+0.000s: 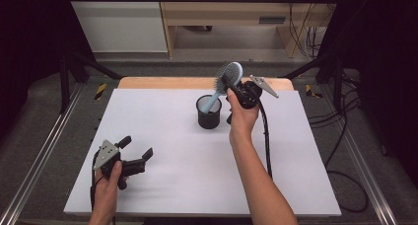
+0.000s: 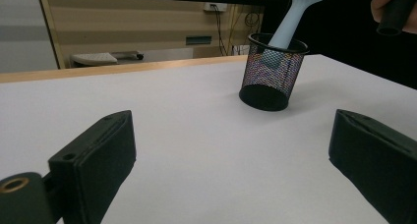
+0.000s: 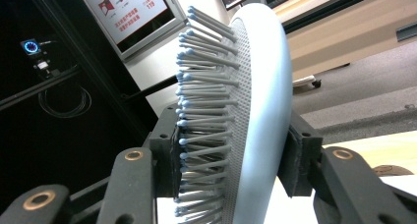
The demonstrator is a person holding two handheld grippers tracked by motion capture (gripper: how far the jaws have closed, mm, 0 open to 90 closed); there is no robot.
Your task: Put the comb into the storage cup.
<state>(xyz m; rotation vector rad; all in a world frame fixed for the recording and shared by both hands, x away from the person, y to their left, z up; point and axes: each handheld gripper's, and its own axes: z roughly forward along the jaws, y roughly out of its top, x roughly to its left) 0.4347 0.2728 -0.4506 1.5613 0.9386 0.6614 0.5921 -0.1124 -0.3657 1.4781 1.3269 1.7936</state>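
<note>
Pale blue plastic marks the hairbrush (image 1: 228,78) that the right gripper (image 1: 235,88) holds in the high view: its jaws are clamped across the brush head, and the handle slants down from the gripper into the black mesh cup (image 1: 209,113) standing on the white table (image 1: 187,151) just below and to the left of that gripper. The person's right hand (image 1: 242,117) wraps the gripper body, so the pads themselves are hard to make out from above. The left gripper (image 1: 134,153), well apart from the cup at the near left of the table, has its jaws spread wide with nothing between them, gripped by the left hand (image 1: 109,183). From the left gripper view, both black jaws stand far apart over bare table; the mesh cup (image 2: 272,71) sits ahead of them toward the right, with the brush handle (image 2: 290,22) leaning in it, its head cut off by the top edge, and its lower end dim behind the mesh. From the right gripper view, the hairbrush (image 3: 246,111) fills the gap between the jaws, one pad pressing the bristle side, the other the smooth back; the handle and the cup lie hidden below.
</note>
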